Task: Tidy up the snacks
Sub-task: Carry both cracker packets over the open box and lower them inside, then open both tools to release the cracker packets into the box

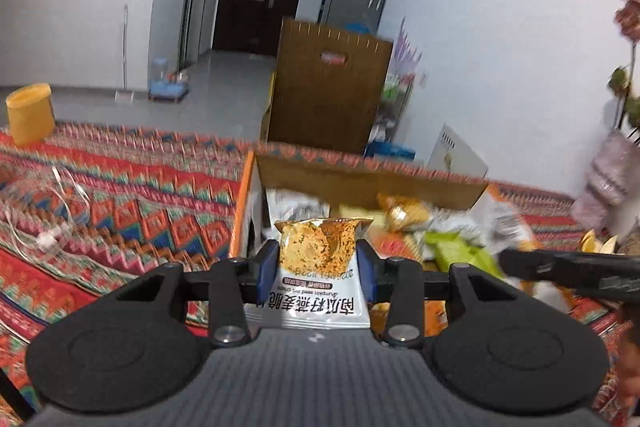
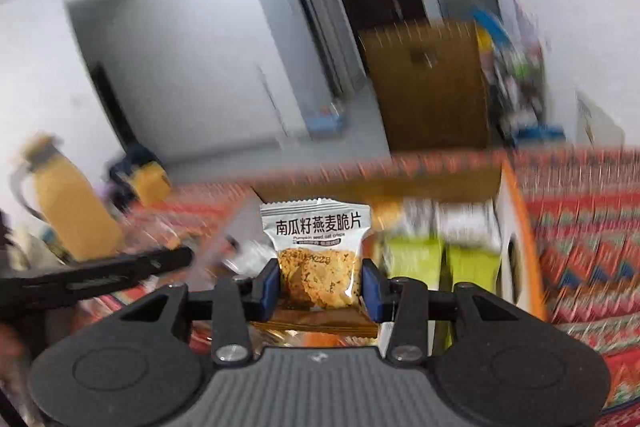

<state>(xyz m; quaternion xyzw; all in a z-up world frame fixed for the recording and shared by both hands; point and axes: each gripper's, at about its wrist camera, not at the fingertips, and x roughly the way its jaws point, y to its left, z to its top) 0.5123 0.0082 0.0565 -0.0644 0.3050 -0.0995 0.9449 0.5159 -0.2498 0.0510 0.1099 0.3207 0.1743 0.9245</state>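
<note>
Blue pads of each gripper pinch an oat-crisp packet: left gripper point(image 1: 317, 265) and right gripper point(image 2: 320, 289) near the box point(image 1: 360, 183); each packet should be lowered flat beside the green packs point(image 2: 440, 259).

Both grippers loaded: left gripper point(image 1: 318, 269) clamps an oat crisp packet point(image 1: 320, 259), right gripper point(image 2: 320, 285) clamps another packet point(image 2: 316, 259), so neither has free jaws.

Cardboard box point(image 1: 360, 183) straight ahead, top open, entry from above unobstructed. Its far flap stands up and blocks approach from the back. Inside is crowded: green packs point(image 2: 440, 259) and assorted bags point(image 1: 404, 213); little bare floor left.

Right gripper arm point(image 1: 568, 267) crosses the box's right side in the left view, so that lane is taken.

Patterned tablecloth point(image 1: 140, 195) left of the box is mostly open; only a clear plastic wrapper point(image 1: 44, 211) and a yellow cup point(image 1: 30, 113) at the far edge.
</note>
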